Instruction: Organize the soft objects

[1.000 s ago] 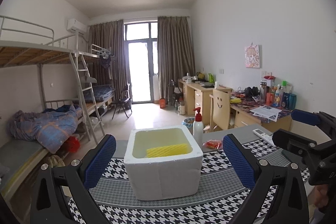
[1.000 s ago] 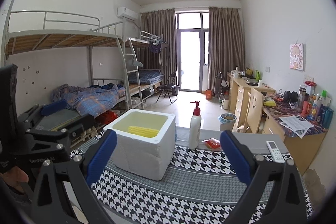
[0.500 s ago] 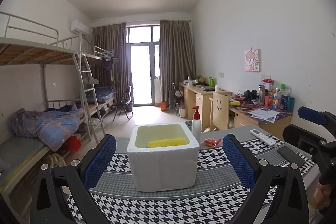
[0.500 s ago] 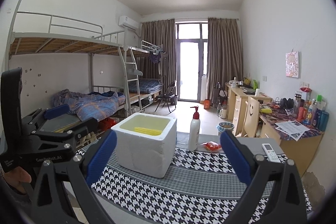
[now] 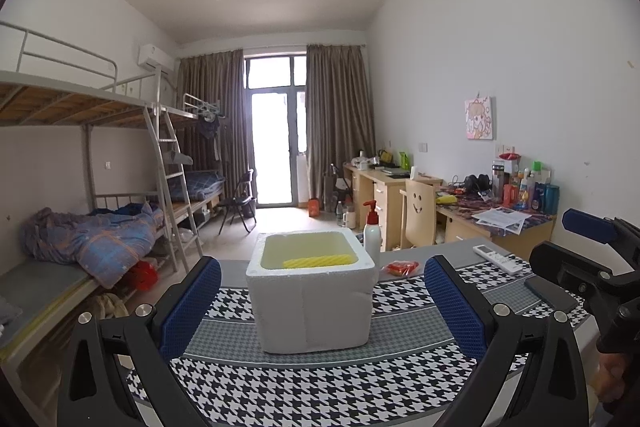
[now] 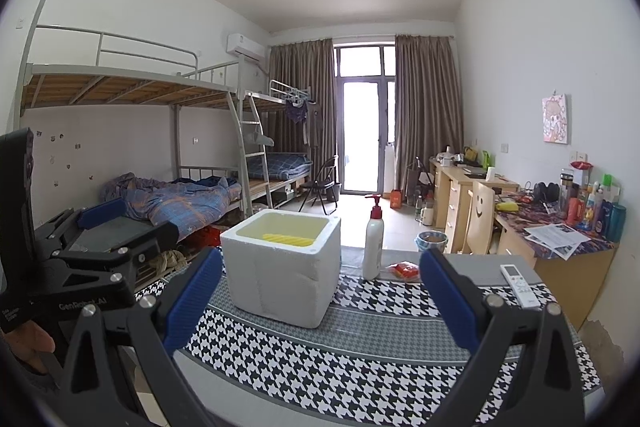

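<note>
A shared dormitory room. Metal bunk beds [image 6: 132, 131] with a ladder [image 6: 252, 163] line the left wall, a rumpled blue quilt [image 6: 176, 199] on a lower bunk; wooden desks [image 6: 472, 195] crowded with bottles [image 6: 592, 203] and papers [image 6: 556, 235] line the right wall, a chair with a smiley-face back [image 6: 480, 223] beside them; a wall air conditioner [image 6: 245, 47] hangs near brown curtains [image 6: 424, 115] framing a glass balcony door [image 6: 362, 137]; a houndstooth-covered table [image 6: 360, 339] fills the foreground.

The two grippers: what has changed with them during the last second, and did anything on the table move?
Both grippers, left and right, drew back and up from the foam box, which now looks smaller and lower. Both stayed open and empty. The yellow sponge, pump bottle and remote stayed put.
</note>
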The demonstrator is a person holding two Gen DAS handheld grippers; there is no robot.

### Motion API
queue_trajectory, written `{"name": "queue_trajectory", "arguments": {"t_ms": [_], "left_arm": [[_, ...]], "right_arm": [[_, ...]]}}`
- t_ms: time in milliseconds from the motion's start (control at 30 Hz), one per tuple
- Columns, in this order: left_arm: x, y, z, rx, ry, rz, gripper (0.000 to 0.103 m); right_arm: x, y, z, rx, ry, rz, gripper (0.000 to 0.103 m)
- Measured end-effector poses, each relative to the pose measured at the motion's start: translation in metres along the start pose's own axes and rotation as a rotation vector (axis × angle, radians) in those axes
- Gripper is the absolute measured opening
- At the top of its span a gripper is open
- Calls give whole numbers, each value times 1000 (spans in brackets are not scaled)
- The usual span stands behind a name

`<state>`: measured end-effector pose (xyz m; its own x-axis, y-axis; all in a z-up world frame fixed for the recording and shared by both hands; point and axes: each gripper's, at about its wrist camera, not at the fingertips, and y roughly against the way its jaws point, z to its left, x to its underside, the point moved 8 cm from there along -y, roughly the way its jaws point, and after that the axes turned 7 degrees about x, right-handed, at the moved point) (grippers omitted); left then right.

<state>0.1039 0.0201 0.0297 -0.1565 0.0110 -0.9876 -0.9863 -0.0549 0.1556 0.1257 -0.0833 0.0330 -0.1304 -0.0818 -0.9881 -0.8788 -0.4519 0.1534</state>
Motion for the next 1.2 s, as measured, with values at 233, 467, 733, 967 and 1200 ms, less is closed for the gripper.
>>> {"name": "queue_trajectory", "arguments": {"t_ms": [233,467,733,967,1200], "left_arm": [[10,12,4,-1,15,-11,102],[16,19,4,-8,19,-23,102],[21,25,5,-16,20,-39,102],[28,34,6,-7,21,-49,102],[32,38,6,-11,22,-51,102]], "right_arm": [[12,6,3,1,0,2,100],[19,14,4,10,3,-2,100],[25,22,4,22,-16,-17,100],[34,26,9,22,-13,-13,100],[41,30,10,27,-22,-13,100]]}}
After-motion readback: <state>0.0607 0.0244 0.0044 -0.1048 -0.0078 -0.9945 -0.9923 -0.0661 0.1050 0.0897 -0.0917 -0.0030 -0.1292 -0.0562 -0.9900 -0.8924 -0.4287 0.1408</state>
